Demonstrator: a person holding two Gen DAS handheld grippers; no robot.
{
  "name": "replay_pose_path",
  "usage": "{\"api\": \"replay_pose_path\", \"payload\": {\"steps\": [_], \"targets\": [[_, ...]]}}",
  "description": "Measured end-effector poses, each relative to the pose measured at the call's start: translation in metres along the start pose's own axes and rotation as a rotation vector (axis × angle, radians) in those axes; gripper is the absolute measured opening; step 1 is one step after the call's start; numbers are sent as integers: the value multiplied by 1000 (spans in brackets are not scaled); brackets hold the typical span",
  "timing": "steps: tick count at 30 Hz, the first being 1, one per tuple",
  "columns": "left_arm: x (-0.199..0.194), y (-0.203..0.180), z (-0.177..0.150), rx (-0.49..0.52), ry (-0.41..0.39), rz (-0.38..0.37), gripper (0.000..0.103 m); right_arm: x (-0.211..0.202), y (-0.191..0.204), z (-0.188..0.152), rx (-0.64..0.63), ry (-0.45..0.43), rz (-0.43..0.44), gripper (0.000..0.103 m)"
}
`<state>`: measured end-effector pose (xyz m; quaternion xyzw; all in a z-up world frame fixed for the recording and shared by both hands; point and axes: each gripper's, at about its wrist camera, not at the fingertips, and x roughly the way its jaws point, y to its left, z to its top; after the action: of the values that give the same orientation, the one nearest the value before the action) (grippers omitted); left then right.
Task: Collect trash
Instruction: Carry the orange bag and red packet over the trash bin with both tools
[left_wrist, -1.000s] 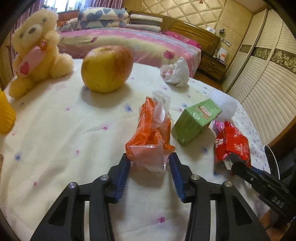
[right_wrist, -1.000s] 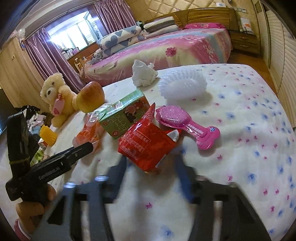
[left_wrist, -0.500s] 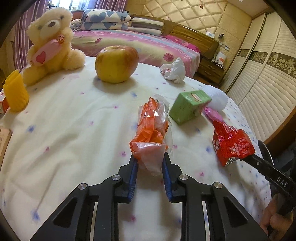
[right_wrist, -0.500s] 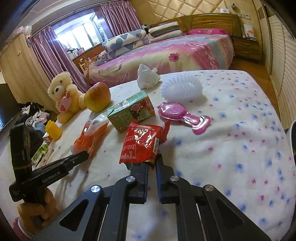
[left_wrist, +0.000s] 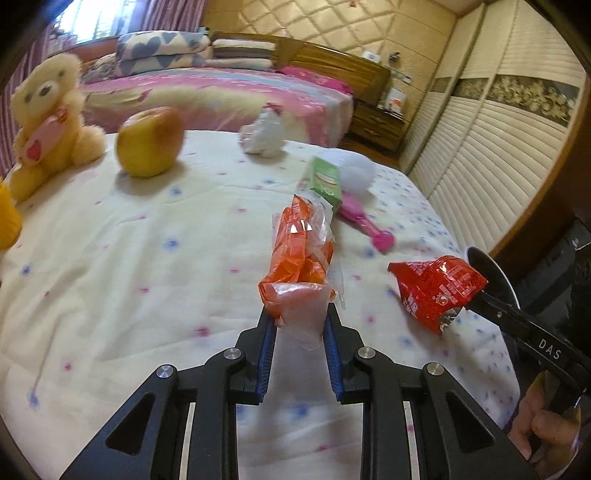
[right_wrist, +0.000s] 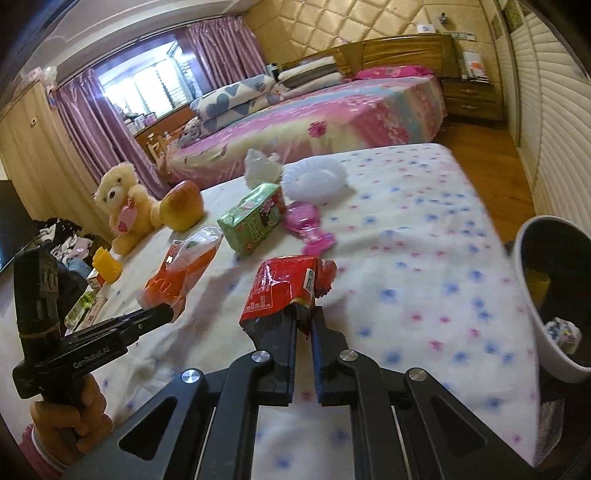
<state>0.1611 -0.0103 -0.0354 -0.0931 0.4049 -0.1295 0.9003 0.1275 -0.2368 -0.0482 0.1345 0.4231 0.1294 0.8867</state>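
Observation:
My left gripper (left_wrist: 300, 318) is shut on the near end of an orange plastic wrapper (left_wrist: 301, 251), lifted a little off the flowered bedspread (left_wrist: 147, 258). My right gripper (right_wrist: 303, 317) is shut on a crinkled red foil snack bag (right_wrist: 284, 291), also raised; the same bag (left_wrist: 437, 286) shows at the right of the left wrist view. A white-rimmed dark bin (right_wrist: 546, 295) stands at the bed's right edge with some scraps inside. A crumpled white tissue (left_wrist: 264, 133) and a green carton (right_wrist: 253, 221) lie farther back.
On the bedspread also sit an apple (left_wrist: 149, 142), a cream teddy bear (left_wrist: 46, 122), a pink hairbrush (right_wrist: 308, 225), a white fluted paper cup (right_wrist: 314, 179) and a yellow block (right_wrist: 107, 264). Another bed (right_wrist: 314, 122) and wardrobe doors (left_wrist: 498, 155) lie beyond.
Both grippers closed on their wrappers, then lifted them and drew back toward the near right. The bin has come into the right wrist view.

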Motion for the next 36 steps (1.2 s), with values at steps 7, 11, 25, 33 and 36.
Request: {"api": "replay_pose_path", "payload": {"steps": [7, 11, 25, 33, 36], "targets": [[1, -28, -3, 54, 9, -43, 24, -20, -28, -7, 40, -21, -40, 7], [6, -43, -7, 74, 20, -68, 24, -28, -42, -12, 66, -26, -62, 7], [38, -94, -3, 168, 60, -95, 24, -59, -88, -16, 143, -78, -134, 7], [54, -127, 2, 225, 72, -118, 24, -77, -116, -14, 186, -108, -185, 7], [58, -136, 4, 240, 74, -129, 24, -84, -127, -14, 201, -120, -208, 7]]}}
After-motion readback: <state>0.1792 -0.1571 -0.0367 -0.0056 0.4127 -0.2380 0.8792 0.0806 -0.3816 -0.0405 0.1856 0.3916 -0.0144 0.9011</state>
